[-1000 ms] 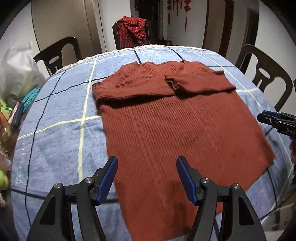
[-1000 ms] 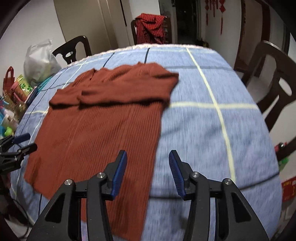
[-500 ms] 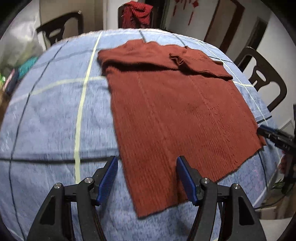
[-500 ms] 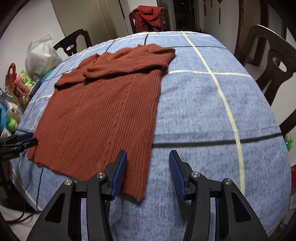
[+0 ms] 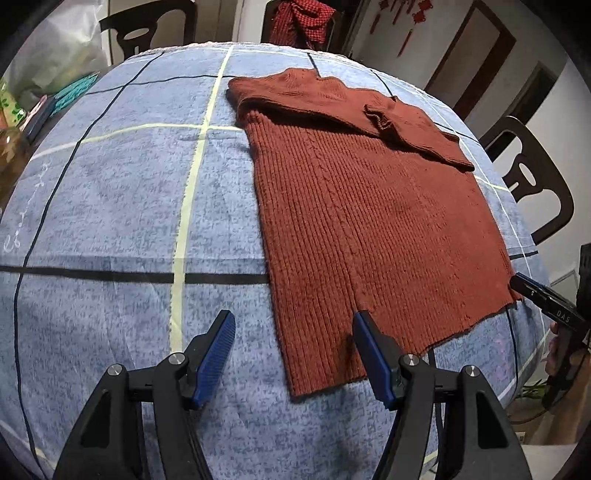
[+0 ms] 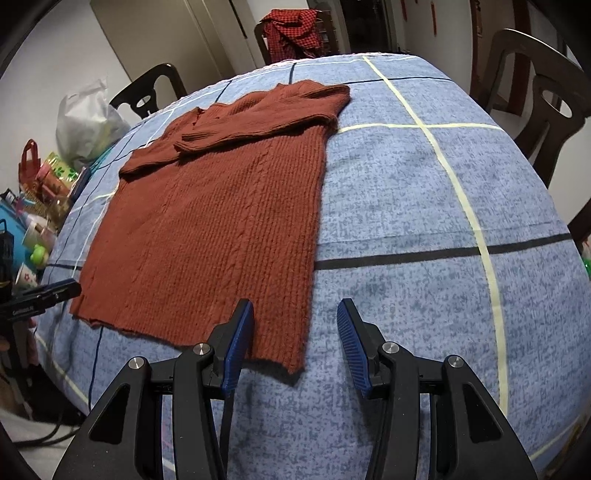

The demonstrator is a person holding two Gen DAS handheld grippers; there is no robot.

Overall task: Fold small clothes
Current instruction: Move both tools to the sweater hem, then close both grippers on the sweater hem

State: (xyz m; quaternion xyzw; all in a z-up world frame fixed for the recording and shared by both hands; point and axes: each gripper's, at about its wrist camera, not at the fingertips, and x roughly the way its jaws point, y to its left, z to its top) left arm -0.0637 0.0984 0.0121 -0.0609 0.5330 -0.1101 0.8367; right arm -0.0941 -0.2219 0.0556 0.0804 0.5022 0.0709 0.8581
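A blue mottled tablecloth with pale yellow and black grid lines covers the table; dark wooden chairs ring it, one at twelve o'clock draped with a red checked cloth. A white plastic bag and colourful clutter sit at nine o'clock in the right wrist view.

The rust-brown ribbed knit sweater lies flat on the cloth, sleeves folded across the chest, its long axis running from the collar at twelve o'clock to the hem at six.

The left gripper is released, straddling the hem's left corner without pinching. The right gripper, also released, brackets the hem's right corner. Its side reads "DAS" in the left wrist view.
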